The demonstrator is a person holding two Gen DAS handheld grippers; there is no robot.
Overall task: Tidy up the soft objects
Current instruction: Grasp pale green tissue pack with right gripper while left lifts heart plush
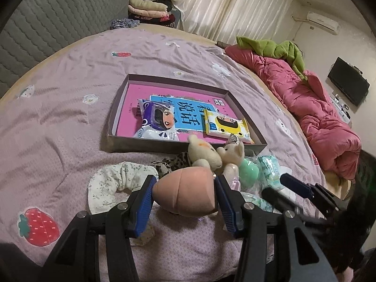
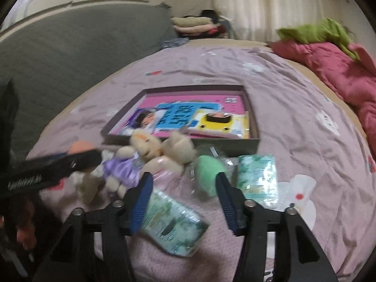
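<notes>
In the left wrist view my left gripper (image 1: 185, 181) is shut on a peach egg-shaped sponge (image 1: 185, 191) just above the bed. Beyond it lie two small plush bears (image 1: 216, 155), a floral scrunchie (image 1: 117, 181), a green sponge (image 1: 249, 169) and tissue packs (image 1: 270, 166). The shallow box (image 1: 164, 145) holds two wet-wipe packs (image 1: 157, 122) on a pink book. In the right wrist view my right gripper (image 2: 183, 181) is open and empty over a tissue pack (image 2: 171, 223); the green sponge (image 2: 209, 176) lies between its fingertips, farther off. A second tissue pack (image 2: 256, 178) lies right.
A rolled pink quilt (image 1: 305, 108) with a green cloth (image 1: 277, 49) runs along the bed's right side. A grey quilted headboard (image 1: 47, 28) stands at the left. Folded clothes (image 1: 148, 11) are stacked behind the bed. The lilac sheet (image 1: 70, 117) is bare left of the box.
</notes>
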